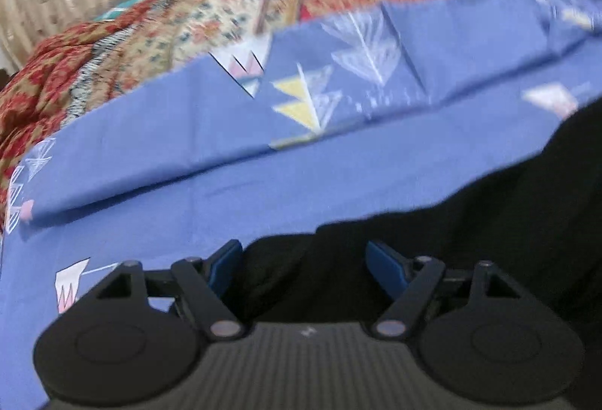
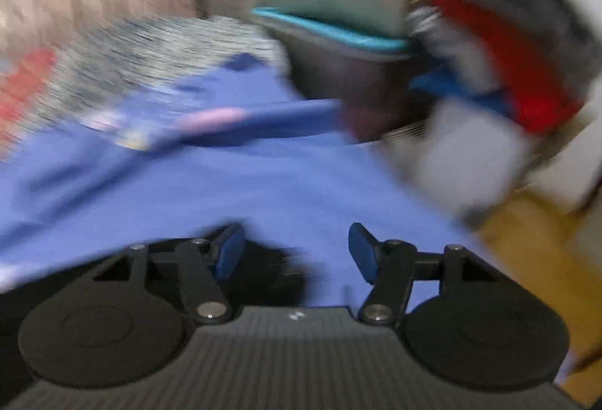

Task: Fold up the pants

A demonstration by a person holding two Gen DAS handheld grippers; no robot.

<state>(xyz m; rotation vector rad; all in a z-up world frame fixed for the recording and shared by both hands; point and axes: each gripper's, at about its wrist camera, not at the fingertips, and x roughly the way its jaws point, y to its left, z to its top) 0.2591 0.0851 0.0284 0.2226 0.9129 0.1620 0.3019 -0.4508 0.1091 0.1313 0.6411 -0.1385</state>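
Black pants (image 1: pixel 489 222) lie on a blue bedsheet (image 1: pixel 188 192) and fill the lower right of the left wrist view. My left gripper (image 1: pixel 304 265) is open, its blue pads (image 1: pixel 225 263) spread just over the near edge of the pants, with black cloth between them. In the blurred right wrist view a small patch of the black pants (image 2: pixel 271 271) shows by the left pad. My right gripper (image 2: pixel 295 252) is open over the blue sheet (image 2: pixel 263 184), holding nothing.
A red and cream patterned quilt (image 1: pixel 188 15) is bunched at the far side of the bed. A folded ridge of sheet (image 1: pixel 338 71) runs across. A teal-rimmed dark bin (image 2: pixel 338 45) and a pile of red and white clothes (image 2: pixel 508 52) stand at the right.
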